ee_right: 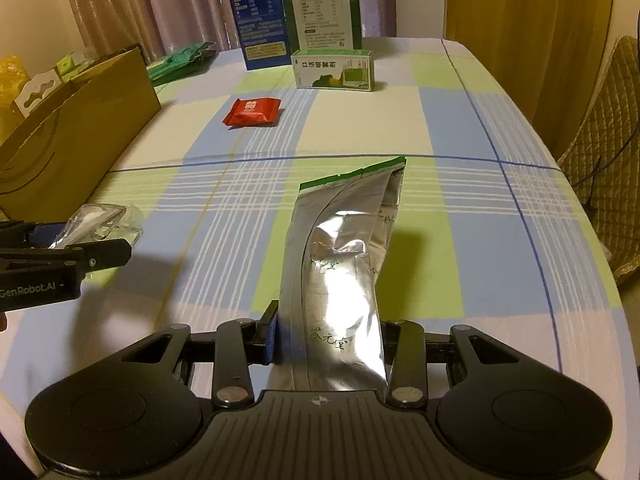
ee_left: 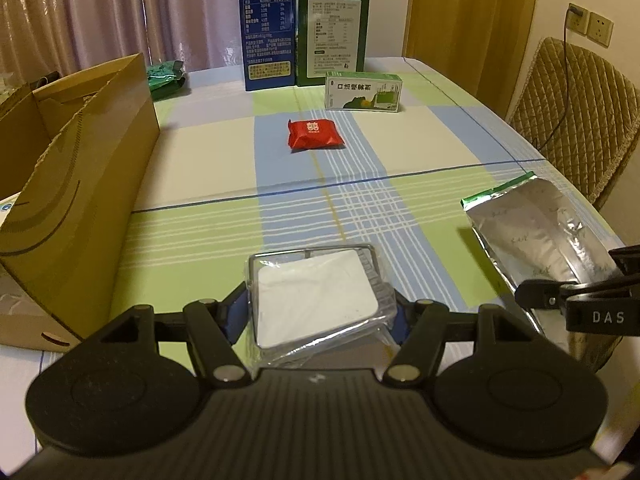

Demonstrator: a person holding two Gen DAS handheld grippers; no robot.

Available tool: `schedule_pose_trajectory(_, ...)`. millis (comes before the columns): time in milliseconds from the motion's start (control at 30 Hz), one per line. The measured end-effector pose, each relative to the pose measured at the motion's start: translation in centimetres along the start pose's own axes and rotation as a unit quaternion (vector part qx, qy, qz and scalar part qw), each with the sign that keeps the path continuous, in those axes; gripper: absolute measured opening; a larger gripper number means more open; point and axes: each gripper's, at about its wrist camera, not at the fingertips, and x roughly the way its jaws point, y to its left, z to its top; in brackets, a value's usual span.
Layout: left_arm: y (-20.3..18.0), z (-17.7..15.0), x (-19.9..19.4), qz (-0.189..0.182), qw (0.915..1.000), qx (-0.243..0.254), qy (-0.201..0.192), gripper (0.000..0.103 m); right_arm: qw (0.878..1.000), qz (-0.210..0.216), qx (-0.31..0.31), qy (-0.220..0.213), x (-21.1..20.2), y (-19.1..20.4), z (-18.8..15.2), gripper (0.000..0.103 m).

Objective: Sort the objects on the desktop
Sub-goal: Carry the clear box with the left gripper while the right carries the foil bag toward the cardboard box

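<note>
Item 1: your left gripper (ee_left: 316, 316), jaws closed partway on a clear-wrapped white card pack (ee_left: 316, 312), lifted clear of the surface (ee_left: 420, 136) near its near-left edge.

Item 2: your right gripper (ee_right: 328, 344), jaws drawn narrower, pinching the lower part of a silver foil pouch (ee_right: 340, 264) with a green top strip, held above the near-right part of the surface.

Item 3: cardboard box (ee_left: 92, 168), open-topped, along the left edge; likely the sorting destination.

Items left lying: red snack packet (ee_left: 316, 134) mid-surface; small green-and-white carton (ee_left: 363, 92) behind it; tall blue carton (ee_left: 267, 24) and tall green carton (ee_left: 332, 28) at the far edge; green packet (ee_left: 166, 76) at the far-left corner.

Step in hand: carrying two picked items. Next, you need to bring each over the box opening before letting go.

Unclear: the box's contents, mostly hidden by its walls; whether the pouch is full; the pouch's bottom end.
</note>
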Motion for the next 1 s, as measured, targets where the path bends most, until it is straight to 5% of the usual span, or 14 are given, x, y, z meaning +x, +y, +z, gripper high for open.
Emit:
schedule_pose_trajectory(567, -0.3, 3.1, -3.5, -0.006, 0.9992, 0.007, -0.039, 0.062, 1.0, 0.015, 0.002, -0.023, -2.3, 1.7, 0.7, 0.036)
schedule_pose_trajectory(1000, 9.7, 6.4, -12.1, 0.076, 0.9933, 0.011, -0.087, 0.062, 0.991, 0.093, -0.042, -0.081, -7.1, 11.1, 6.8, 0.036)
